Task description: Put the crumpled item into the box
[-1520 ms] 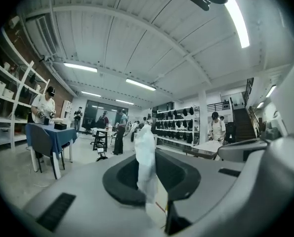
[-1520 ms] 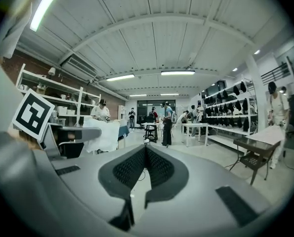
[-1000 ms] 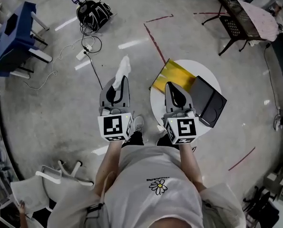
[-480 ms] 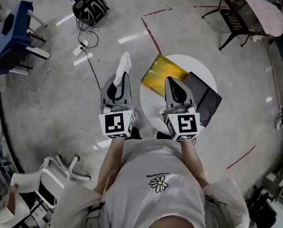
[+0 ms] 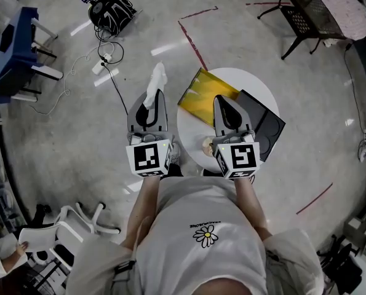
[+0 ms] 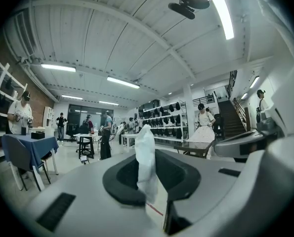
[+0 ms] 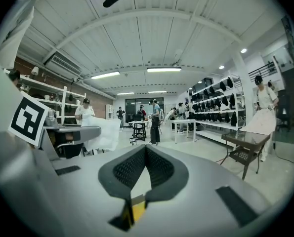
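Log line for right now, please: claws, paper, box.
left claw: shut on white paper, over floor beside table | right claw: shut, empty, over table | box: on table, paper not yet in it

No words or numbers can be read; the small print on the shirt (image 5: 201, 260) is too tiny.

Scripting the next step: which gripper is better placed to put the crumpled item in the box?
Left. The left gripper is shut on the crumpled item; the right gripper is shut and empty above the round table.
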A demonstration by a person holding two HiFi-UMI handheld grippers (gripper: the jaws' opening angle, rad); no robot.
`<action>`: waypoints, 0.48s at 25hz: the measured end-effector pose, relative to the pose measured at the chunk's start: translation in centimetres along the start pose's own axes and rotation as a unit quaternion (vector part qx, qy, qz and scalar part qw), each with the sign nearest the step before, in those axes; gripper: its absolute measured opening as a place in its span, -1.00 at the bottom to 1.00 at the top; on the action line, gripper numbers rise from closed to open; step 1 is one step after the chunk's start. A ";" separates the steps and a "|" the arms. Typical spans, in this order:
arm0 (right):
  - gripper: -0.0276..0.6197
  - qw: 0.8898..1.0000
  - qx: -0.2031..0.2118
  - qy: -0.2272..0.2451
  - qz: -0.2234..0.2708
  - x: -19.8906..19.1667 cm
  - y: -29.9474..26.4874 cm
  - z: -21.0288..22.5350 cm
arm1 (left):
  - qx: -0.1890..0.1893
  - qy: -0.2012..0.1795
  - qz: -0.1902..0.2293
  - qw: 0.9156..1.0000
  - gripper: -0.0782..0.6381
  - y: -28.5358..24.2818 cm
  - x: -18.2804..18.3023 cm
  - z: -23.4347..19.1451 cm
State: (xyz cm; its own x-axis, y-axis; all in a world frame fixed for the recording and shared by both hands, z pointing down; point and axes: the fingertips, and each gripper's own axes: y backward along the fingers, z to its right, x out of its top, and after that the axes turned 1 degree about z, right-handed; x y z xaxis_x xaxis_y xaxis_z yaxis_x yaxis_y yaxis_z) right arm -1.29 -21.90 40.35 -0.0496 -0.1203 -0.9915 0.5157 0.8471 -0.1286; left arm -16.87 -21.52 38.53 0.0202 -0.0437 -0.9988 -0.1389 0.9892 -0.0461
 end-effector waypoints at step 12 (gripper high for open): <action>-0.90 0.999 -0.037 -0.013 -0.009 -0.7 0.8 2.3 | -0.051 -0.103 -0.018 0.993 -0.64 -3.0 -0.7 3.2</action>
State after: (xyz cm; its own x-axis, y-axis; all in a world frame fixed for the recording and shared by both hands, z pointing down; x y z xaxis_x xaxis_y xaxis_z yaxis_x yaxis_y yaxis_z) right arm 1.13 -22.31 40.99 -0.0357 -0.1478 -0.9884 0.4505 0.8805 -0.1480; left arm -13.25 -24.00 39.43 0.2277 -0.0387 -0.9730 -0.2340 0.9678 -0.0932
